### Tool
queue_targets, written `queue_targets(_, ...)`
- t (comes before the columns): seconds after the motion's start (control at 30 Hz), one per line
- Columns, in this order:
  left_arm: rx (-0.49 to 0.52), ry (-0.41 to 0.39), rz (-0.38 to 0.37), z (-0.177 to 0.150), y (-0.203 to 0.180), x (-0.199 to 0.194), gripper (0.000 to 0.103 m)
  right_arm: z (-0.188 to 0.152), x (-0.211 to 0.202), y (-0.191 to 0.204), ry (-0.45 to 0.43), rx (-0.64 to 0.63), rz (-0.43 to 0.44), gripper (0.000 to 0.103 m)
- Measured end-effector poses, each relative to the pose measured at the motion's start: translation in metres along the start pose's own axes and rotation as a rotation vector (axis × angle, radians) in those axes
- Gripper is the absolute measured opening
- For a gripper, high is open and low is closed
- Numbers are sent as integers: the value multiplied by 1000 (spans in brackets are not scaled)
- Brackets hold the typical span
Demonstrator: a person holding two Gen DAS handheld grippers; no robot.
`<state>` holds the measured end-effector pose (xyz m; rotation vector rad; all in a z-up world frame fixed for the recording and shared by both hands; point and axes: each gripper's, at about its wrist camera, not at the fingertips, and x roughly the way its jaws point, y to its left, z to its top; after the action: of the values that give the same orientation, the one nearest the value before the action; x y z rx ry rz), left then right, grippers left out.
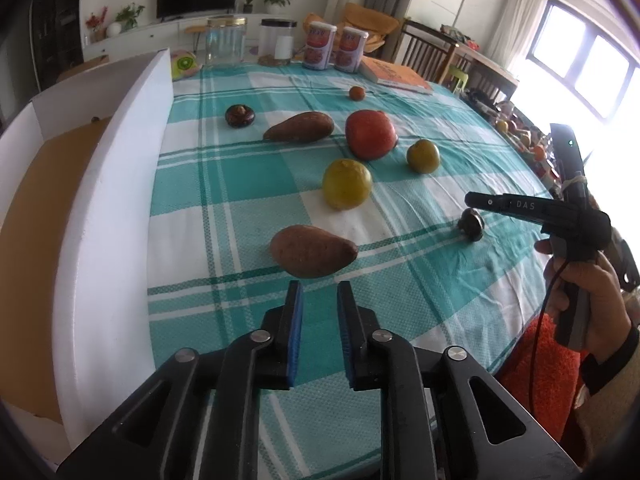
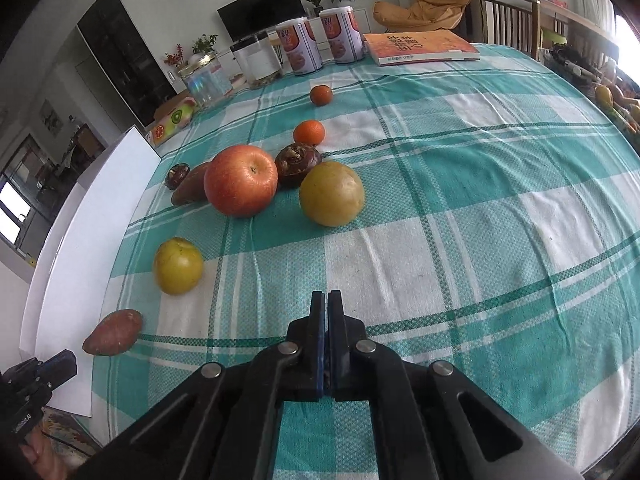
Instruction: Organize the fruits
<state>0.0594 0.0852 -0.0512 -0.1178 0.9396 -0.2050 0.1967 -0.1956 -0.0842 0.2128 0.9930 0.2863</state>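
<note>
My left gripper [image 1: 319, 286] is open and empty, just short of a brown sweet potato [image 1: 313, 251] on the checked cloth. Beyond it lie a yellow-green fruit [image 1: 346, 184], a red apple [image 1: 371, 134], a smaller yellow-green fruit [image 1: 423, 155], a second sweet potato [image 1: 300, 127] and a dark water chestnut [image 1: 239, 115]. My right gripper [image 2: 325, 297] is shut and empty, hovering over the cloth short of a yellow fruit [image 2: 331, 193] and the apple [image 2: 241, 185]. It also shows in the left wrist view [image 1: 474, 199], above another water chestnut [image 1: 472, 224].
A white box [image 1: 116, 184] with a cardboard floor stands along the table's left edge. At the far edge are a glass jar [image 1: 225, 41], a plastic jar [image 1: 277, 41], two cans [image 1: 334, 47] and an orange book [image 2: 420, 47]. Two small oranges [image 2: 309, 132] lie further back.
</note>
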Motion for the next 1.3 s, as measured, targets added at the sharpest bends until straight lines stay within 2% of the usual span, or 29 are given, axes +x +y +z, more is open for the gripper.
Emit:
queue_targets(0.03, -4, -11, 7, -2, 2, -1, 65, -3, -4, -1, -13, 4, 4, 32)
queue_targets(0.07, -11, -30, 17, -3, 4, -2, 90, -5, -9, -2, -25, 0, -2, 46)
queue_targets(0.1, -15, -49, 26, -3, 6, -3, 93, -7, -13, -3, -40, -3, -11, 71)
queue_targets(0.13, -16, -54, 34, -1, 6, -1, 93, -9, -18, -4, -59, -4, -17, 77)
queue_targets(0.33, 80, 24, 32, 8, -20, 41, 93, -19, -22, -25, -47, 57, -13, 77)
queue_targets(0.43, 63, 27, 86, 6, -23, 59, 91, -23, -25, -38, -52, 74, -27, 77)
queue_targets(0.47, 41, 29, 91, 5, -21, 64, 85, -24, -25, -42, -53, 76, -33, 77)
queue_targets(0.5, 28, 35, 98, 5, -20, 69, 71, -24, -24, -45, -47, 76, -35, 77)
queue_targets(0.53, 27, 40, 98, 4, -20, 74, 62, -25, -23, -47, -35, 73, -28, 77)
queue_targets(0.57, 32, 49, 106, 2, -22, 78, 48, -26, -20, -45, -20, 62, -6, 77)
queue_targets(0.6, 40, 47, 118, 0, -24, 80, 43, -26, -17, -41, -1, 36, 25, 77)
queue_targets(0.67, 57, 30, 137, -3, -27, 79, 42, -28, -11, -24, 28, -54, 51, 77)
queue_targets(0.77, 17, 30, 110, -2, -20, 76, 42, -27, 2, 0, 37, -148, 8, 77)
queue_targets(0.8, 8, 29, 104, -2, -18, 74, 42, -26, 7, 5, 41, -161, 8, 72)
queue_targets(0.87, -8, 23, 93, -1, -15, 65, 42, -26, 18, 14, 62, -199, -23, 42)
queue_targets(1.0, -62, 2, 29, 4, -7, 34, 42, -30, 19, 15, 78, -170, -40, 38)
queue_targets(1.07, -96, -18, -28, 8, 0, 8, 42, -29, 10, 14, 68, -121, -7, 38)
queue_targets(1.17, -138, -73, -76, 15, 15, -38, 42, -20, -12, 31, 29, -73, 106, 38)
queue_targets(1.23, -162, -123, -50, 20, 34, -67, 42, -11, -26, 60, 12, -65, 211, 38)
queue_targets(1.3, -186, -163, 24, 23, 59, -89, 42, -5, -35, 103, 15, -90, 335, 38)
